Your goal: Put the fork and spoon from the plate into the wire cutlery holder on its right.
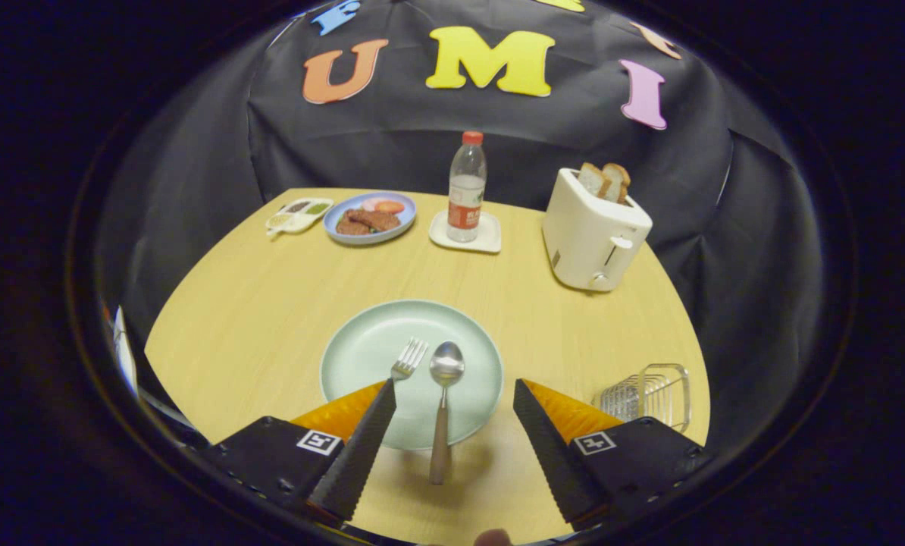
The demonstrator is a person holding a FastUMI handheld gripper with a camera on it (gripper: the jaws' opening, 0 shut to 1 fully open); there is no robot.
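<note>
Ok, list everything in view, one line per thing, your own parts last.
table: one, light wood, under everything.
plate: one, pale green, just ahead of the claw.
fork: one, silver, on the plate, handle hidden behind the left finger.
spoon: one, silver, on the plate, between the fingers.
holder: one, wire, right of the plate.
toaster: one, white, far right, two bread slices in it.
bottle: one, clear with red cap, on a white coaster.
food plate: one, blue, far left.
tray: one, white, beside the food plate.
claw: one, black and orange, open over the spoon.
</note>
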